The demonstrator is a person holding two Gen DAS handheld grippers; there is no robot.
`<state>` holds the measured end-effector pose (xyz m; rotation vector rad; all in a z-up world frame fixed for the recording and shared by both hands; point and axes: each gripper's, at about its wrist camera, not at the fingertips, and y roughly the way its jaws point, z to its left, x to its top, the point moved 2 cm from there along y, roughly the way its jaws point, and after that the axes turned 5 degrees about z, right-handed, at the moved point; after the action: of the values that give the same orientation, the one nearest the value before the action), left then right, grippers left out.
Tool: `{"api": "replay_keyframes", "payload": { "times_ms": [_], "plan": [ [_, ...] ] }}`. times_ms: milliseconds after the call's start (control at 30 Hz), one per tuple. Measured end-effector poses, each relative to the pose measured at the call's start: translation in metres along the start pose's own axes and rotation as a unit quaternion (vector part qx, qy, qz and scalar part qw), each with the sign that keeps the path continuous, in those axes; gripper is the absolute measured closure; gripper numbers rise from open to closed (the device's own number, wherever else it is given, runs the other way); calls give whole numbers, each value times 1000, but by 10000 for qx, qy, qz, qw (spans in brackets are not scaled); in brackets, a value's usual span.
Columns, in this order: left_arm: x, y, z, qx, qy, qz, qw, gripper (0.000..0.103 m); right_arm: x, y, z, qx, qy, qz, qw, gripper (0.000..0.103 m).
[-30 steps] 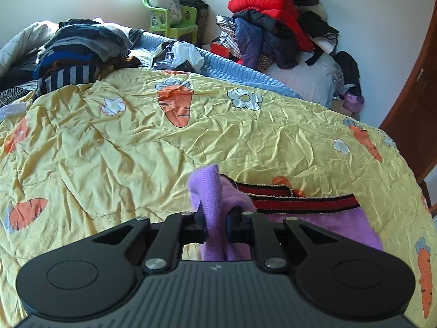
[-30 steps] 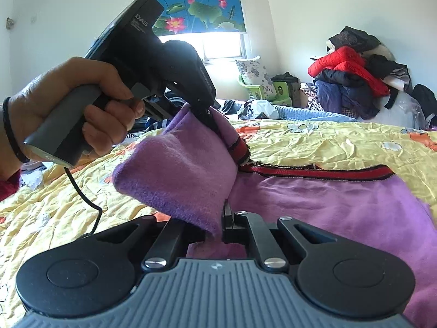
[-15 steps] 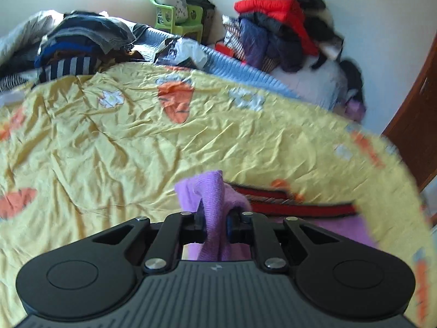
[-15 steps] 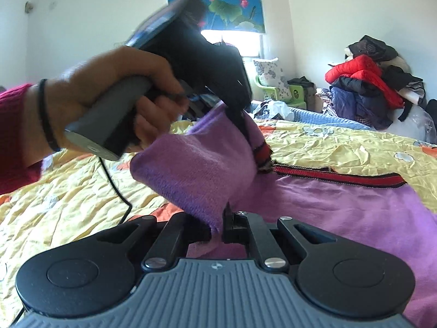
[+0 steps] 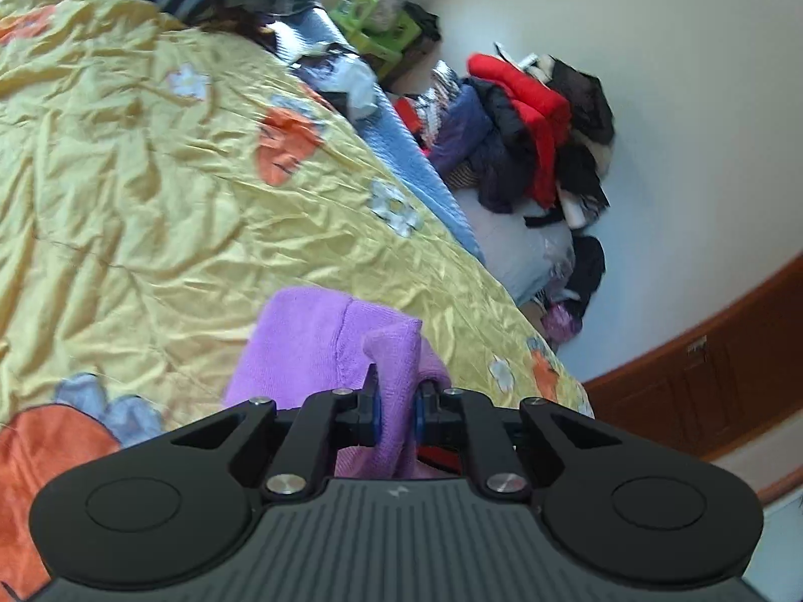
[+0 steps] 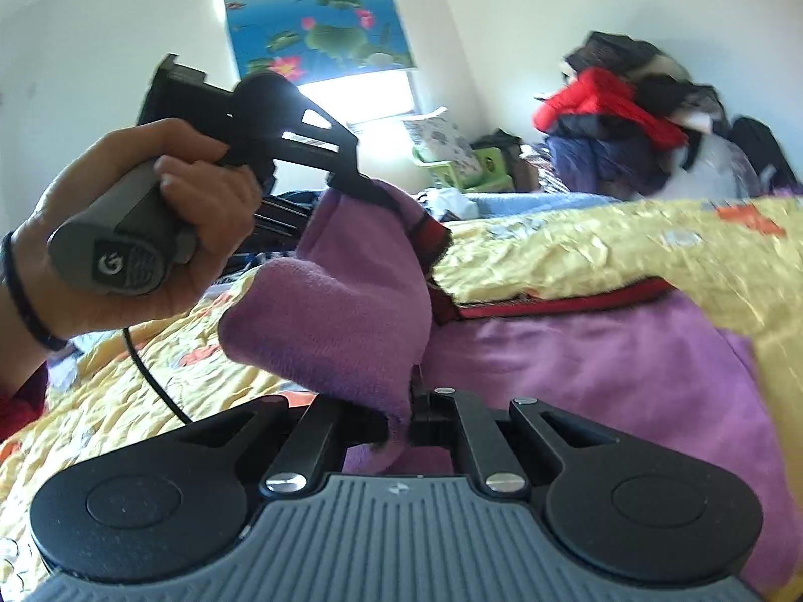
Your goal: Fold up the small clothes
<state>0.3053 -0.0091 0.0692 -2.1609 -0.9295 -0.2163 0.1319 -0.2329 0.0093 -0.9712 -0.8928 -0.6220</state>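
Left wrist view: the left gripper [image 5: 396, 409] pinches a fold of the purple fleece garment [image 5: 311, 346], which lies just ahead on the yellow carrot-print quilt [image 5: 150, 210].

Right wrist view: the right gripper [image 6: 401, 421] clamps another fold, probably the hem; a hand [image 6: 150, 231] holds the left gripper ahead, up-left.

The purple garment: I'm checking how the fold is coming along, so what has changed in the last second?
The left hand-held gripper rolled, tilting the bed in its view, and carried its pinched edge of the purple garment over. The right hand-held gripper slid sideways with its edge. The yellow quilt now laps over the garment. Both stayed clamped; nothing was released.
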Motion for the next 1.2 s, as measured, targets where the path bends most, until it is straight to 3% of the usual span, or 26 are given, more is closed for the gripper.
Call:
{"api": "replay_keyframes", "payload": {
  "times_ms": [433, 1100, 1200],
  "plan": [
    [-51, 42, -67, 115, 831, 300, 9960, 91, -14, -29, -62, -142, 784, -96, 9968, 95],
    [-116, 100, -118, 394, 1669, 540, 9837, 91, -47, -42, -134, -163, 2041, 27, 9788, 94],
    [-121, 104, -119, 418, 1755, 549, 9821, 91, -50, -40, -139, -115, 2197, 130, 9754, 89]
  ]
}}
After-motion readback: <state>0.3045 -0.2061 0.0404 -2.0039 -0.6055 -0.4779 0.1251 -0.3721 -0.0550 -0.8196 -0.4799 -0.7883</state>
